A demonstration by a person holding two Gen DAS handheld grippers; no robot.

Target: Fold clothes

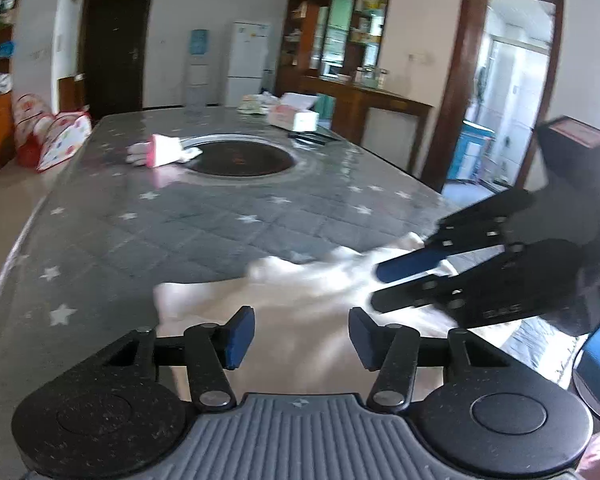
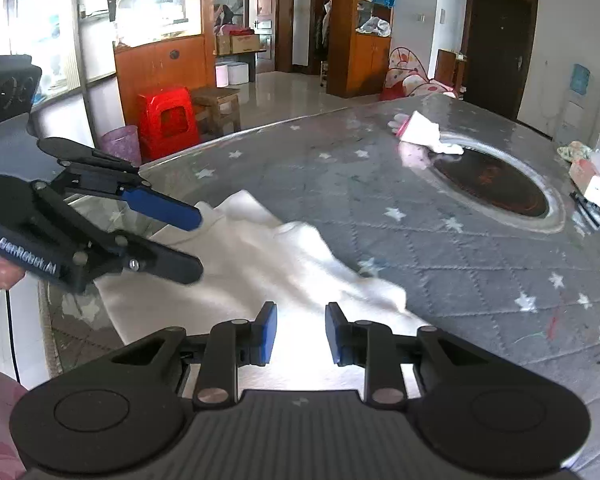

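**Op A:** Grey quilted cloth with white stars covers my bench (image 1: 148, 236), under a glossy clear sheet. A round dark hotplate (image 1: 242, 158) sits sunk in a metal ring mid-bench. Around it I see white walls, dark wooden door frames, glazed cabinets, a white fridge (image 1: 249, 62) and a red plastic stool (image 2: 168, 120) on the shiny floor.

**Op B:** And the garment?

**Op A:** My white garment (image 2: 300, 264) lies rumpled at the near bench edge, soft and creased, spread flat close to me, bunched into folds farther out. A small pink-and-white folded piece (image 1: 162, 151) rests beside the hotplate.

**Op B:** Tools?

**Op A:** My left tool (image 1: 302, 336) hovers over the cloth, blue pads parted, nothing gripped. My right tool (image 2: 301, 334) stands narrower, pads apart above the fabric, holding nothing I can see.
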